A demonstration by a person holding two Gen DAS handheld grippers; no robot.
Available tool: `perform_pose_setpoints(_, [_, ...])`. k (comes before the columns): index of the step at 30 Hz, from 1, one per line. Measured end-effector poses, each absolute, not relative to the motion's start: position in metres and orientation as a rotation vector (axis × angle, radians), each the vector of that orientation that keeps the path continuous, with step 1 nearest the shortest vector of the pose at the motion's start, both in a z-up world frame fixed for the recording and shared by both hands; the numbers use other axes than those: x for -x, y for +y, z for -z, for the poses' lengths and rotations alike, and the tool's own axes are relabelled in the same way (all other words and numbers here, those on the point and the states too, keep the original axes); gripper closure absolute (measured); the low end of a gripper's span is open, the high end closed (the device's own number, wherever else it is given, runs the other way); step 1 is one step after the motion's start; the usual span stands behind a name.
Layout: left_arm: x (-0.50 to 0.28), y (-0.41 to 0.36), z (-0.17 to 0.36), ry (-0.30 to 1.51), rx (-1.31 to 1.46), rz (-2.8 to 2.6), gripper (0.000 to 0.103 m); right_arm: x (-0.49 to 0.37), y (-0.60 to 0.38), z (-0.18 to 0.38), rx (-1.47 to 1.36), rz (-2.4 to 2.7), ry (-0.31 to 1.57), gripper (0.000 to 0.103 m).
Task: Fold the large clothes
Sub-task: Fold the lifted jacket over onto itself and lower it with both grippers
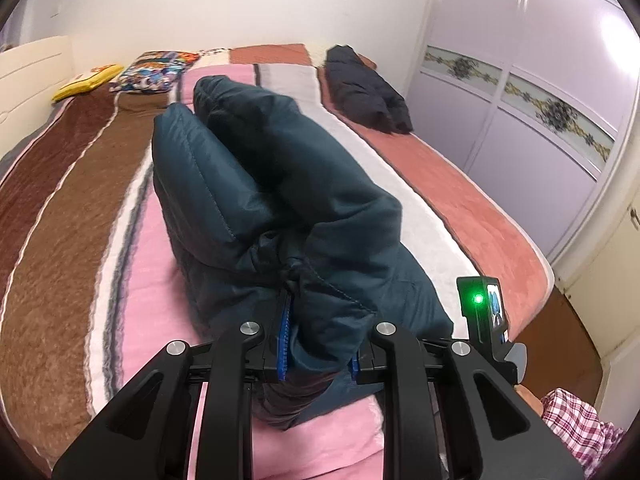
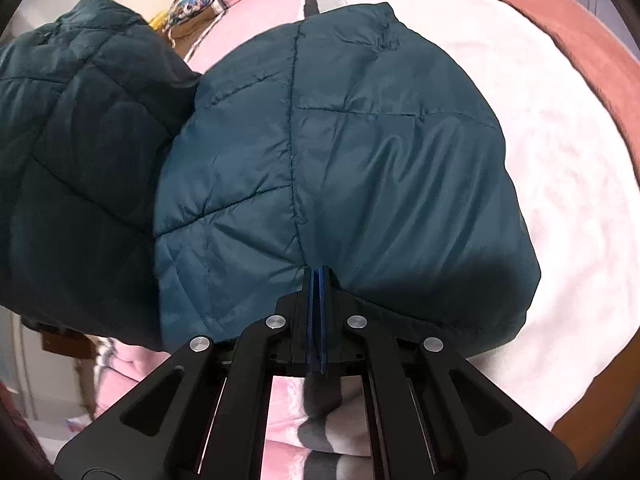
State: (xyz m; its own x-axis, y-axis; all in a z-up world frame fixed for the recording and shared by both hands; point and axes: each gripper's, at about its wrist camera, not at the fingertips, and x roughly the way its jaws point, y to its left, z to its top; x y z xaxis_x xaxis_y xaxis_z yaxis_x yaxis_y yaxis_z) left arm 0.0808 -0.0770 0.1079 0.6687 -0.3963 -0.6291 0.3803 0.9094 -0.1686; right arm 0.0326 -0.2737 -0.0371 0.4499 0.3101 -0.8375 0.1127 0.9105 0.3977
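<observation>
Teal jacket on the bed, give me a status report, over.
Left gripper shut on a thick bunch of the teal jacket. Right gripper pinched shut on its edge. Jacket bunched on striped blanket. Dark folded garment lies apart, not in the way.

Striped blanket-covered bed (image 1: 72, 208) bearing teal jacket (image 1: 248, 184), dark, possibly folded garment (image 1: 366, 90), pillows (image 1: 154, 68).

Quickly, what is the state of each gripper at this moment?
Left gripper: closed on a thick bunch of the teal puffer jacket.
Right gripper: closed tightly on the jacket's edge.
</observation>
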Motion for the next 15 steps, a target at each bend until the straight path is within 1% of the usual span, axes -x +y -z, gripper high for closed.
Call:
perform_pose_setpoints(2, [-0.083, -0.086, -0.106, 0.725, 0.012, 0.453, 0.082, -0.026, -0.284, 0.031, -0.478, -0.137, 1.079, 0.098])
perform_pose_setpoints(6, [-0.086, -0.108, -0.101, 0.743, -0.015, 0.482, 0.082, -0.011, -0.310, 0.021, -0.587, -0.133, 1.023, 0.098])
perform_pose_setpoints(11, [-0.092, -0.133, -0.088, 0.775, -0.045, 0.516, 0.082, -0.001, -0.345, 0.029, -0.740, -0.133, 1.017, 0.098])
perform_pose_setpoints(15, [-0.096, -0.156, -0.074, 0.805, -0.086, 0.547, 0.082, 0.005, -0.352, 0.039, -0.763, -0.131, 1.031, 0.098])
